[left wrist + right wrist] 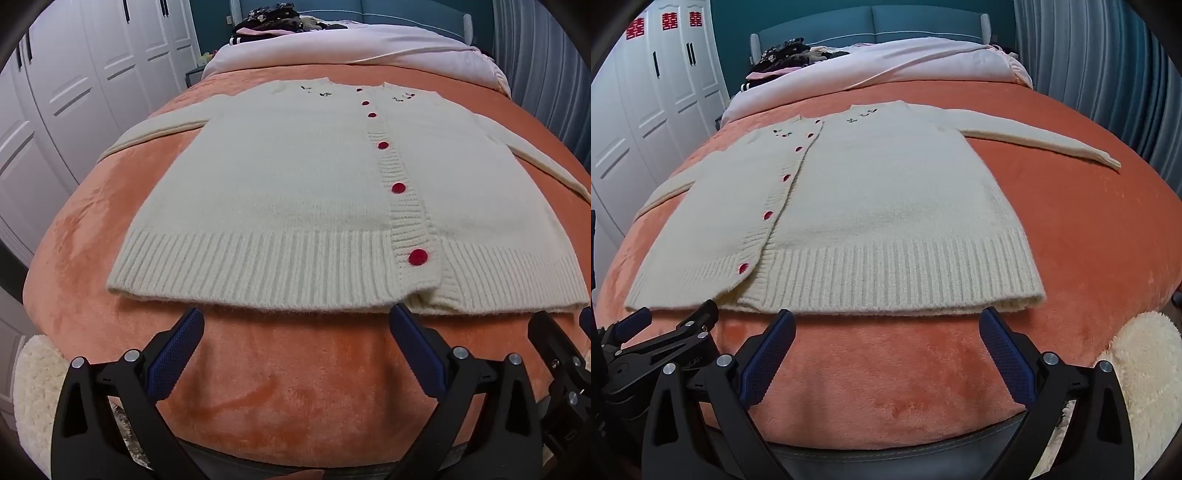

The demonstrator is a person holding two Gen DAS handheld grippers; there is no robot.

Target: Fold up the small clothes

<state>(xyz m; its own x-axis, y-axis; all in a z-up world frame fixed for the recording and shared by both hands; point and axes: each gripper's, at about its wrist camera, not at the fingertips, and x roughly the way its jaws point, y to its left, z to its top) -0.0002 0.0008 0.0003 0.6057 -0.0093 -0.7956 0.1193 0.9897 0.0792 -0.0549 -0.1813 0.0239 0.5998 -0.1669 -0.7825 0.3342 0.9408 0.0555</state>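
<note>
On the orange plush blanket (258,369) covering the bed, a cream knit cardigan with red buttons (295,184) lies flat, front up, buttoned, ribbed hem (258,266) toward the cameras, neckline toward the teal headboard (879,22). Both sleeves are spread out to the sides; the one on the right side (1034,142) is fully stretched out in the right wrist view.

Left gripper (295,325): jaws wide apart, nothing between the blue pads, tips just short of the hem. Right gripper (886,325): same, wide apart, empty, just short of the hem on the right half of the garment. Neither touches the knit.

Step, as I read it: garment laid out, first fold not yet begun. Both tools are staged at the hem.

Next move probably calls for:
- a pinch on fabric, either the hem corners or a sleeve, to bring it across the body
- jaws getting under the edge; the knit is thick and the blanket soft, so pads could grab blanket pile along with it
- both sides moving evenly so the button placket stays straight

Dark clothes pile (786,51) near the headboard is well apart, no interference.
</note>
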